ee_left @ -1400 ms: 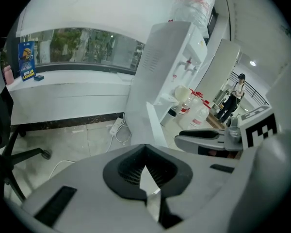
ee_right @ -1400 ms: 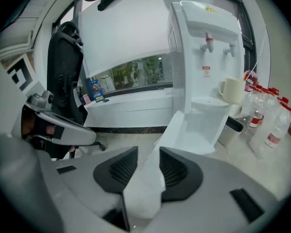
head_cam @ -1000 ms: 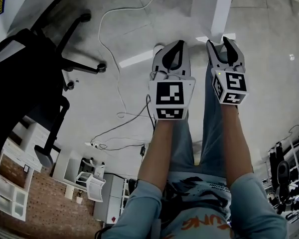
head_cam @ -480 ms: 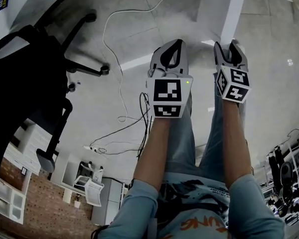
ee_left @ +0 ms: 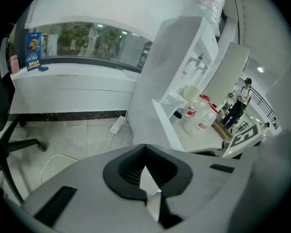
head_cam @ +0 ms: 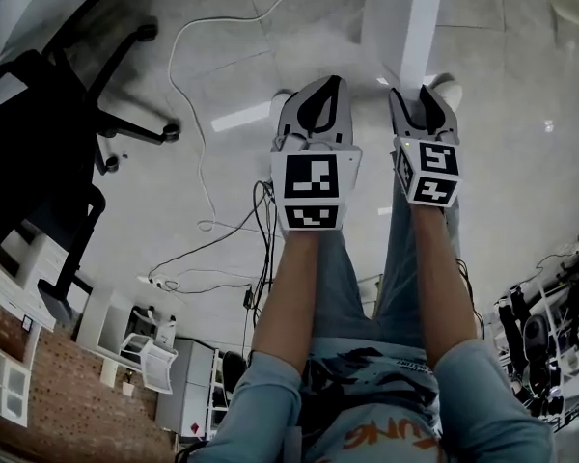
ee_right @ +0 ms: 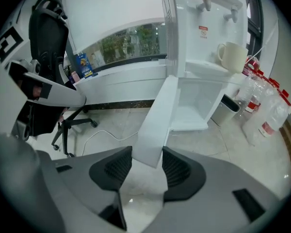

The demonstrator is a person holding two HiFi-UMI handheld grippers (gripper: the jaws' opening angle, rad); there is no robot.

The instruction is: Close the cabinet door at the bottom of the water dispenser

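Observation:
The white water dispenser [ee_right: 203,28] stands ahead with its bottom cabinet [ee_right: 199,106] open. The cabinet door [ee_right: 155,125] swings out toward me, a white panel [head_cam: 410,22] in the head view. My right gripper [ee_right: 146,152] is open and straddles the door's free edge, which lies between its black pads [ee_right: 177,166]. In the head view the right gripper [head_cam: 423,93] sits at the door's near end. My left gripper [head_cam: 326,83] hangs beside it, shut and holding nothing, left of the door [ee_left: 167,125]; its jaws [ee_left: 145,147] meet at the tip.
A white mug [ee_right: 231,56] rests on the dispenser's drip shelf. Water bottles [ee_right: 266,115] and a small bin [ee_right: 228,108] stand right of the dispenser. A black office chair [head_cam: 48,133], a white cable [head_cam: 188,114] and a power strip [ee_left: 117,125] lie to the left.
Both grippers have moved forward and slightly left. The right gripper's jaws have come up round the door's free edge. The left gripper stays shut.

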